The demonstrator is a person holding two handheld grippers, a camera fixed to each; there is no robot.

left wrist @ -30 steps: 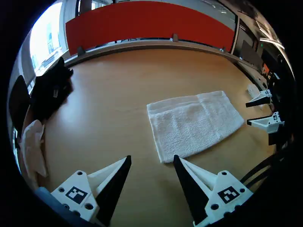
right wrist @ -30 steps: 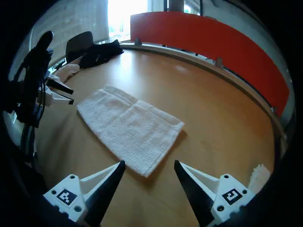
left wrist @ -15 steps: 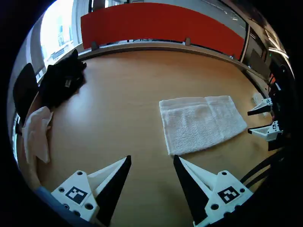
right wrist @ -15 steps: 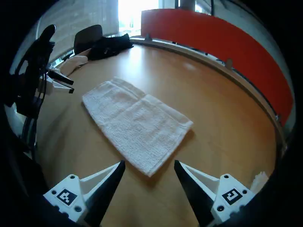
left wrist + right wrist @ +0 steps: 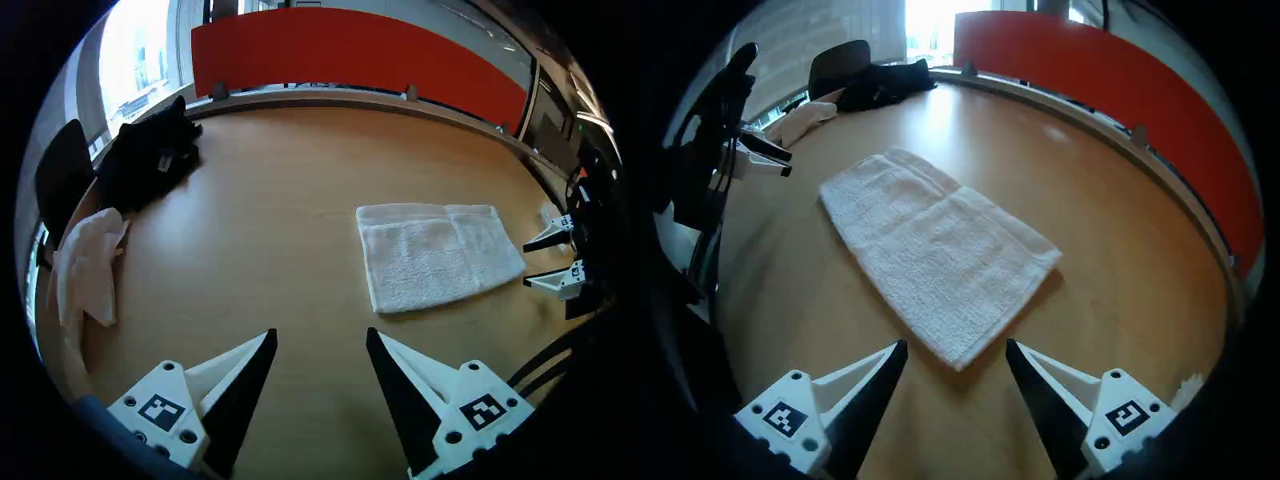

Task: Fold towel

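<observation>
Towel [image 5: 940,256] count: one, lying flat on the tabletop [image 5: 264,216], white, with a step line across its middle, so I judge it already folded at least once. Grippers: two. Right gripper [image 5: 956,344] has its fingers spread, nothing between them, and the towel's near corner sits just ahead of its tips. From there the long axis runs away to the far left. Left gripper [image 5: 320,332] is also spread and empty. In the left gripper view the towel is ahead and off to the right, well apart from the tips, long axis running left-right, with the right gripper hovering at its right end. So the right one is clearly nearer; the left needs to travel right before it can reach an edge. My read: the next fold goes along the long axis, short end over short end, so both grippers need corners on the same short edge. Other items: one black bundle [image 5: 148,160] and one pale cloth [image 5: 88,268] at the far left, one red panel [image 5: 360,48] along the far edge.
</observation>
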